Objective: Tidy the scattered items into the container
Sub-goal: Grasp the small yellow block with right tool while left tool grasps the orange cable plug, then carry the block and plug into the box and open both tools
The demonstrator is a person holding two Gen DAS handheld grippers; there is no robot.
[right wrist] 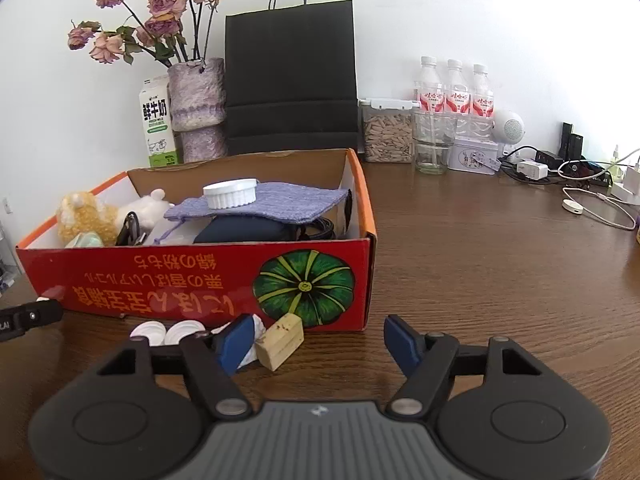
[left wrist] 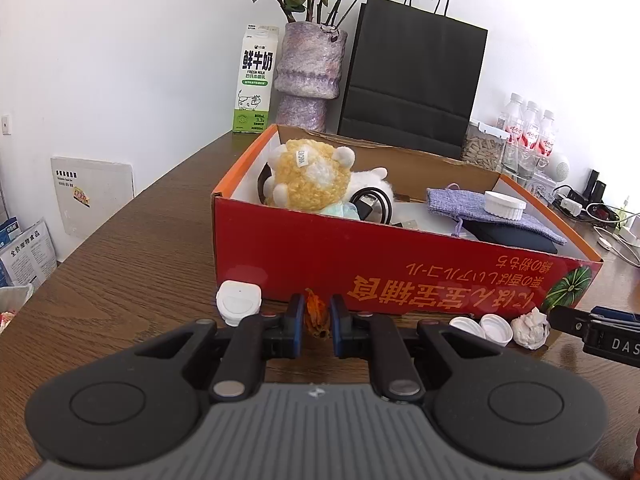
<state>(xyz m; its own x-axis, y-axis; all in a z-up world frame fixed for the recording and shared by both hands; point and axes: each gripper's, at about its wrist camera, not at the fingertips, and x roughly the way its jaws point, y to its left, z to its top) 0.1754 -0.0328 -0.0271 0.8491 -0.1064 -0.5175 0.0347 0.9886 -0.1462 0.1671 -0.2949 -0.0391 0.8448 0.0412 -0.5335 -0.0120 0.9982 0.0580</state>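
Red box (left wrist: pixel 400 268) partly filled; scattered items left near its front wall.
A dried orange petal (left wrist: pixel 316 314) is pinched by the left gripper (left wrist: pixel 316 320); the right gripper (right wrist: pixel 318 340) is held open beside a wooden block (right wrist: pixel 280 340), white caps (right wrist: pixel 168 332) and crumpled tissue (left wrist: pixel 531 327).

Open red cardboard box (right wrist: pixel 192 280) with orange rim, upright on the desk, holding a yellow plush toy (left wrist: pixel 308 176), purple woven pouch (right wrist: pixel 264 202) and white ribbed lid (right wrist: pixel 230 194). Before its front wall lie a dried orange petal (left wrist: pixel 316 314), two white caps (left wrist: pixel 482 328), crumpled tissue (left wrist: pixel 532 328), a white case (left wrist: pixel 238 304) and a tilted wooden block (right wrist: pixel 280 342).
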